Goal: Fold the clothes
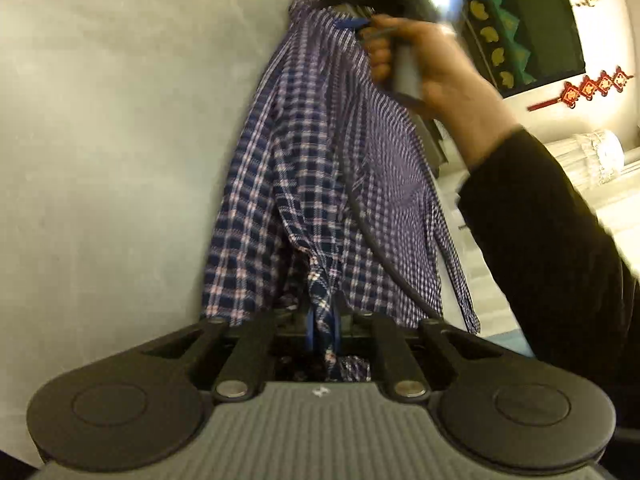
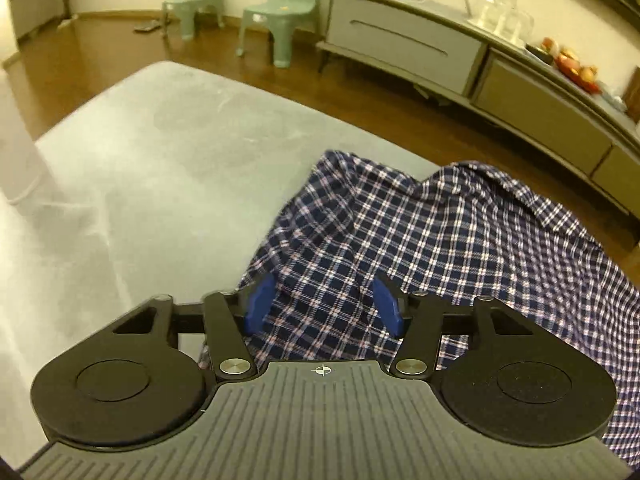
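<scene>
A navy, white and pink plaid shirt (image 1: 316, 168) hangs stretched over the grey table (image 1: 100, 120). My left gripper (image 1: 322, 330) is shut on a bunched edge of it, the cloth pinched between the blue fingers (image 1: 310, 330). A person's hand (image 1: 436, 68) in a dark sleeve holds the right gripper at the shirt's far end. In the right wrist view the shirt (image 2: 420, 240) is draped at the table's (image 2: 160, 140) right edge. My right gripper (image 2: 324, 306) is open, its blue pads (image 2: 260, 304) spread with fabric lying between and under them.
Two green plastic chairs (image 2: 280, 12) stand on the wooden floor beyond the table. A long grey sideboard (image 2: 460, 64) with jars and fruit runs along the right wall. A white object (image 2: 16, 140) sits at the table's left edge. A black cable (image 1: 372, 236) crosses the shirt.
</scene>
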A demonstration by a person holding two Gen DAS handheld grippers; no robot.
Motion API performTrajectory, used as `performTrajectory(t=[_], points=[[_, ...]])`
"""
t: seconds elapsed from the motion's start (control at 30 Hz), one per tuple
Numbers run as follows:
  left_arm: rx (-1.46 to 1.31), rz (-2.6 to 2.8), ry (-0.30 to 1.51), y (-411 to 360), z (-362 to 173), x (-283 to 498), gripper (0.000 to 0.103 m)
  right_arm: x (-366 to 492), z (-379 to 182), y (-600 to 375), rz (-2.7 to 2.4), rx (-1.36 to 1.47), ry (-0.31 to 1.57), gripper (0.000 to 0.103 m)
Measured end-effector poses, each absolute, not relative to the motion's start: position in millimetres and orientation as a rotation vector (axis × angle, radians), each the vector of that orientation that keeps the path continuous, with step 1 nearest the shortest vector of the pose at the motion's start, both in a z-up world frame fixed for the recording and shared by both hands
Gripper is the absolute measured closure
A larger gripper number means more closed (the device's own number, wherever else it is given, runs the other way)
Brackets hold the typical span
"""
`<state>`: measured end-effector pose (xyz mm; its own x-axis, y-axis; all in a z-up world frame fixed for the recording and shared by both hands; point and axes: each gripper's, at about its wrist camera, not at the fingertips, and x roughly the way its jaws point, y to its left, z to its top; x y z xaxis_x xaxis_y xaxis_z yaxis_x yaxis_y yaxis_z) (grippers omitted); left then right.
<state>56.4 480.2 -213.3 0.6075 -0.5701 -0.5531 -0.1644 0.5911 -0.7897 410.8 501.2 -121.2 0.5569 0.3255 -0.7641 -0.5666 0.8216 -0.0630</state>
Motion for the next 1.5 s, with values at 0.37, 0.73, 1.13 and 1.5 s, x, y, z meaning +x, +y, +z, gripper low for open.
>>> performTrajectory(t=[0.37,0.73,1.13,1.5], points=[[-0.904,-0.242,0.901,476.3,-207.1,66.6,0.094,280.1,-118.2,320.2,0.522,0.164,0.958,0.035],[-0.899,-0.172,0.860,486.9,-208.4,35.3,0.087,265.6,-133.7,330.3,0.523,0.107,0.934,0.103],[-0.831,-0.130,0.916,475.0,-198.0,23.5,0.085,187.8,-102.0,332.9,0.539,-0.035,0.749,0.062],[-0.595,-0.140,0.821,442.0,-155.4,-3.0,0.063,160.5,-133.6,302.2,0.589,-0.232,0.826,0.059]])
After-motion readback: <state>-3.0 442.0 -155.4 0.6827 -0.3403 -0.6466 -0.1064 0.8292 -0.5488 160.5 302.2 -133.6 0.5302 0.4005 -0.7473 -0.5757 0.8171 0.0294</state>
